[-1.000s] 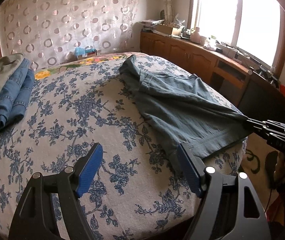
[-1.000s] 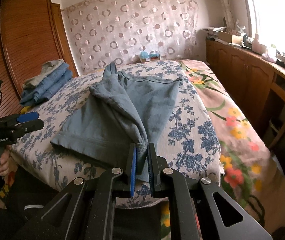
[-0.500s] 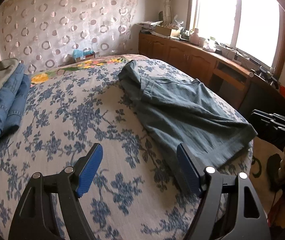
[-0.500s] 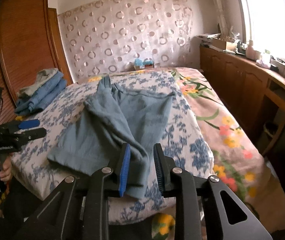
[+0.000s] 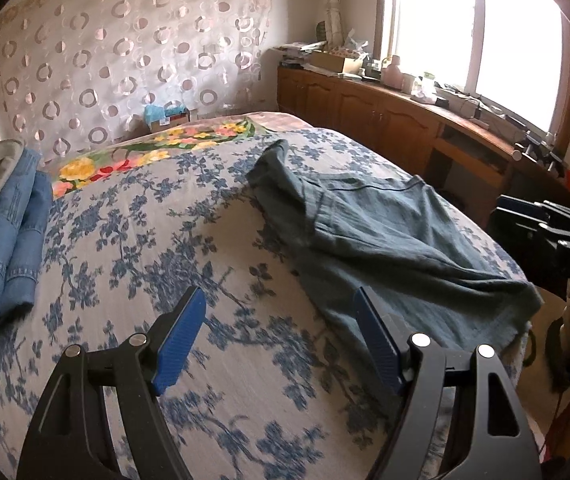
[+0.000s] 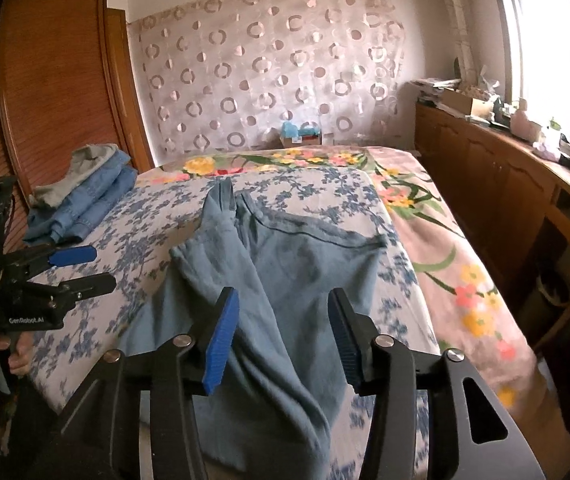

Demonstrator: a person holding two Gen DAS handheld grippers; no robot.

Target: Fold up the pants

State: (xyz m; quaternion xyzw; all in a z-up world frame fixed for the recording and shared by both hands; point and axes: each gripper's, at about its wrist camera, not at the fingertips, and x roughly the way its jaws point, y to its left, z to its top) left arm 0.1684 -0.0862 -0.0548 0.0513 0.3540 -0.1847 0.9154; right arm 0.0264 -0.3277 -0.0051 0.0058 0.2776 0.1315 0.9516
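Home bedroom, floral bed (image 5: pixel 133 248), wood wardrobe (image 6: pixel 57 92), window cabinets (image 5: pixel 385 116), curtain (image 6: pixel 269 68)

Grey-blue pants (image 6: pixel 285 280), rumpled, loosely spread on the blue-flowered bed (image 6: pixel 157 240), waistband toward twelve o'clock, one leg bunched diagonally, cuff hanging over the six o'clock edge.

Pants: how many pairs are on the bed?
3 at least: grey-blue pants spread beside the right gripper; two folded in the stack, denim under grey; more may be hidden.
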